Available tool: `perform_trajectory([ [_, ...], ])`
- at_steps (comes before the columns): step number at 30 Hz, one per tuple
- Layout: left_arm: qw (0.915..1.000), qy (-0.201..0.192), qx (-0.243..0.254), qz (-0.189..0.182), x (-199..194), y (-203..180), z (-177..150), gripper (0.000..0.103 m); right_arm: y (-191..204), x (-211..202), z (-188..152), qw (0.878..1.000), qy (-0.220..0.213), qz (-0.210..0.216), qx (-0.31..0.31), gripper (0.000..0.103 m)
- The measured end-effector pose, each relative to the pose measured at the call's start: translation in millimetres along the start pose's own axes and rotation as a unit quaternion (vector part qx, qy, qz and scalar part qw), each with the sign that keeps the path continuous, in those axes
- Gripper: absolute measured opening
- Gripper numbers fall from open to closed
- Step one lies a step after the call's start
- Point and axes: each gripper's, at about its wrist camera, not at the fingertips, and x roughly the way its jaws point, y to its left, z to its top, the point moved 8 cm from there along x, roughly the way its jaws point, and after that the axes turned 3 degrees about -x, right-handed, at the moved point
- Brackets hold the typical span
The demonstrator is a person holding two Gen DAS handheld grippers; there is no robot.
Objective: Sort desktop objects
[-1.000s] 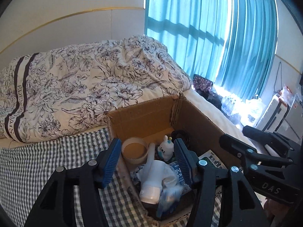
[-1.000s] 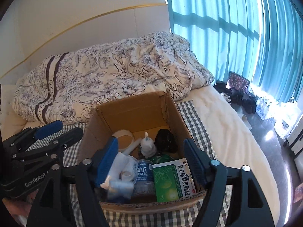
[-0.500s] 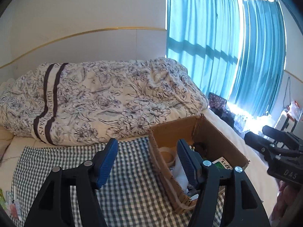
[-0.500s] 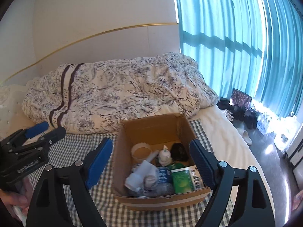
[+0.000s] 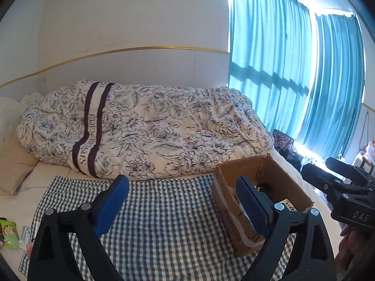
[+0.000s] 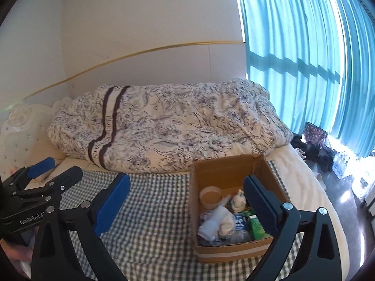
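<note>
A brown cardboard box (image 6: 235, 249) (image 5: 284, 185) stands on the checked cloth (image 6: 152, 210) (image 5: 164, 222) spread on the bed. Inside it lie a tape roll (image 6: 210, 196), a white bottle (image 6: 214, 221), a small white figurine (image 6: 238, 202), a green carton (image 6: 257, 228) and a dark object. My left gripper (image 5: 185, 205) hangs open above the cloth, left of the box, with nothing in it. My right gripper (image 6: 187, 205) is also open and holds nothing, above the box's left wall. Each gripper shows in the other's view: the left gripper (image 6: 50, 171) and the right gripper (image 5: 328, 168).
A floral duvet (image 5: 145, 133) is bunched along the wall behind the cloth. Green packets (image 5: 8, 234) lie at the cloth's left edge. Teal curtains (image 6: 304, 58) hang on the right, with bags and clutter (image 6: 316, 145) on the floor below. A pillow (image 5: 14, 175) lies at far left.
Both grippers have pulled back and up from the box and swung left, so the box now looks smaller and sits to the right. Both stay open.
</note>
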Motion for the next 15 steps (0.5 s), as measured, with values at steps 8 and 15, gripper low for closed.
perform_trajectory([
  [8,0.9995,-0.025,0.001,0.02,-41.5,26.2,5.7,0.103,46.9,-8.1,-2.2,0.999,0.001,0.037,-0.029,0.103],
  [15,0.9985,-0.031,0.014,0.044,-56.6,42.7,5.1,0.103,66.3,-18.6,-1.1,0.999,-0.009,0.035,-0.039,0.103],
])
